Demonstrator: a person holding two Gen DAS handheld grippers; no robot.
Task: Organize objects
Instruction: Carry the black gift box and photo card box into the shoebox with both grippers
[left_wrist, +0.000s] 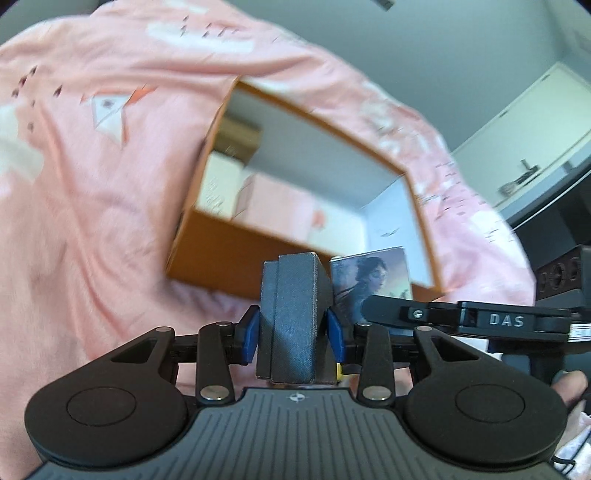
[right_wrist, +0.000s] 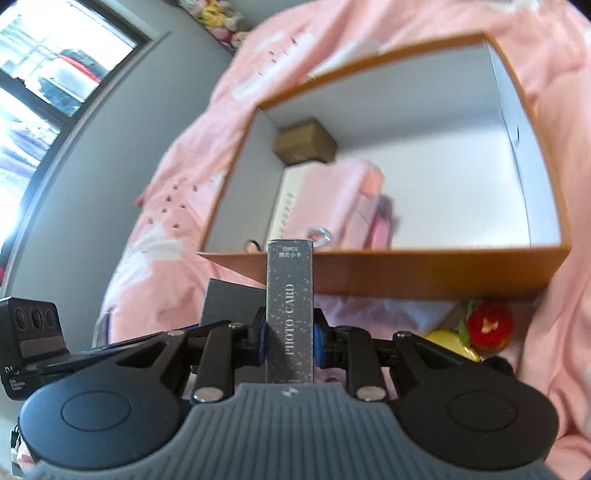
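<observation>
My left gripper (left_wrist: 295, 334) clamps a dark grey box (left_wrist: 291, 317) at lower centre; the orange bin (left_wrist: 236, 254) sits above it on pink bedding (left_wrist: 92, 206). My right gripper (right_wrist: 289, 341) pinches a card pack (right_wrist: 290, 314) (labelled PHOTO CARD) at lower centre, below the bin's near wall.

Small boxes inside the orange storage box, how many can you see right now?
2: a brown box in the far corner of the orange storage box, and a white-and-pink box just in front of it. Others may be hidden behind the near wall.
</observation>
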